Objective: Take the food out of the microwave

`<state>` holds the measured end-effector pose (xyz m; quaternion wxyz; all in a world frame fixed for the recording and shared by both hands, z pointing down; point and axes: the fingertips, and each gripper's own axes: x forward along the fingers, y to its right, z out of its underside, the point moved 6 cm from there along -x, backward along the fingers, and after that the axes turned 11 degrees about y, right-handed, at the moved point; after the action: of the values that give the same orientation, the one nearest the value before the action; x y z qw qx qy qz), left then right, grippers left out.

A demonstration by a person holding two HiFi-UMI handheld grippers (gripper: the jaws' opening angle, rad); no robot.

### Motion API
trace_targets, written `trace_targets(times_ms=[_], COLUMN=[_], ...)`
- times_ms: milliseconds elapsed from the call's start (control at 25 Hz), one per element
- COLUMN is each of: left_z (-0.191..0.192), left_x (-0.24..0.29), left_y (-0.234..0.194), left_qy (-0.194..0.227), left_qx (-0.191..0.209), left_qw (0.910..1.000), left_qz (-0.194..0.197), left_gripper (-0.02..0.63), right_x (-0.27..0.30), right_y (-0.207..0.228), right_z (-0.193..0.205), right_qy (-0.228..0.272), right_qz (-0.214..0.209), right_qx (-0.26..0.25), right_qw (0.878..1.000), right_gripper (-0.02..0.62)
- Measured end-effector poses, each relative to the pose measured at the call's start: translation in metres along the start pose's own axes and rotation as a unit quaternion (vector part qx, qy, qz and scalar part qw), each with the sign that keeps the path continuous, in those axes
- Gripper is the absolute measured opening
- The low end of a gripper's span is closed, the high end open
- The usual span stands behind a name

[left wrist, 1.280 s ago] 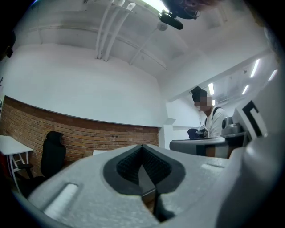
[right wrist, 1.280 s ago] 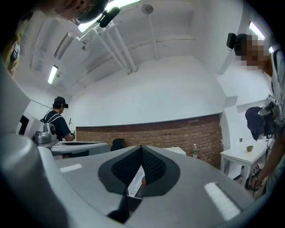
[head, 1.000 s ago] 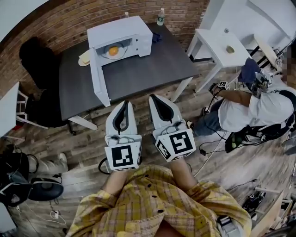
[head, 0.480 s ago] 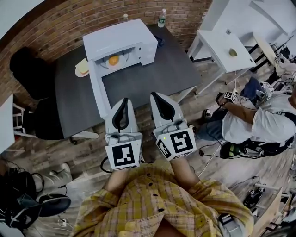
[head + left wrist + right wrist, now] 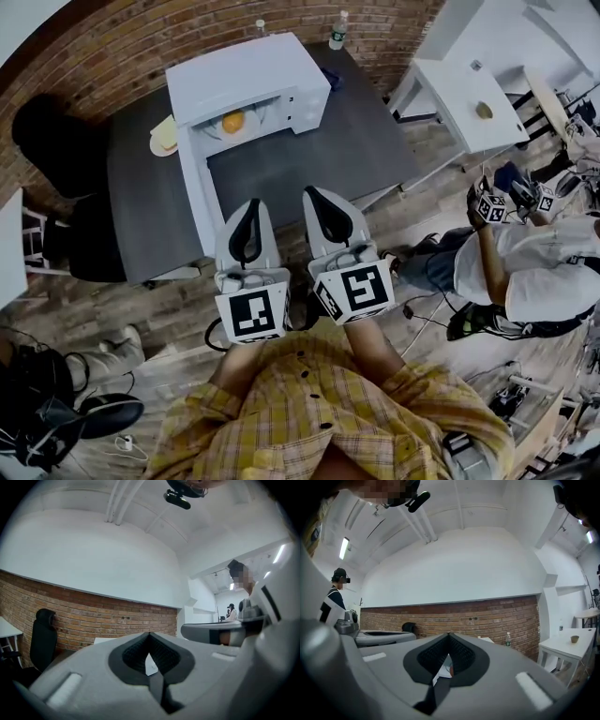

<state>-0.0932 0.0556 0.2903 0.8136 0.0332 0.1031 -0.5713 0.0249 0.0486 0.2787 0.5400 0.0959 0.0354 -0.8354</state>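
A white microwave (image 5: 253,80) stands at the back of the dark table (image 5: 361,141), its door (image 5: 191,197) swung open toward me. Inside lies a plate with yellow-orange food (image 5: 232,121). My left gripper (image 5: 250,204) and right gripper (image 5: 319,195) hover side by side over the table's near edge, well short of the microwave. Both point level toward it. Each is shut with nothing held. In the left gripper view the tips (image 5: 150,634) meet; in the right gripper view the tips (image 5: 450,637) meet too, with a sliver of the microwave showing through the gap behind them.
A small plate with something yellow (image 5: 164,138) sits left of the microwave, and a bottle (image 5: 337,31) stands behind it. A black chair (image 5: 47,131) is at the left. A white table (image 5: 450,89) with a bowl (image 5: 484,110) and another person (image 5: 534,272) are at the right.
Both grippers have come forward from over the floor to the table's near edge, and the microwave now looks nearer. The person at the right has raised their arms.
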Motion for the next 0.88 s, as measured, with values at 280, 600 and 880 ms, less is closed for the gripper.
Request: trace_targets(times_ms=[280, 600, 880], left_z=[0.016, 0.029, 0.042], left_x=[0.048, 0.111, 0.141], left_y=[0.003, 0.012, 0.02], left_qy=[-0.008, -0.021, -0.033], left_qx=[0.035, 0.059, 0.073], left_qw=[0.9991, 0.9959, 0.9918], left_qz=[-0.02, -0.065, -0.099], left_gripper=[-0.003, -0.003, -0.003], right_x=[0.037, 0.076, 0.096], right_y=[0.039, 0.093, 0.13], right_z=[0.006, 0.015, 0.028], right_qy=[0.011, 0.007, 0.002], right_qz=[-0.035, -0.069, -0.086], right_qx=[0.001, 0.011, 0.031], right_qw=[0.999, 0.998, 0.996], right_gripper=[0.0, 0.0, 0.0])
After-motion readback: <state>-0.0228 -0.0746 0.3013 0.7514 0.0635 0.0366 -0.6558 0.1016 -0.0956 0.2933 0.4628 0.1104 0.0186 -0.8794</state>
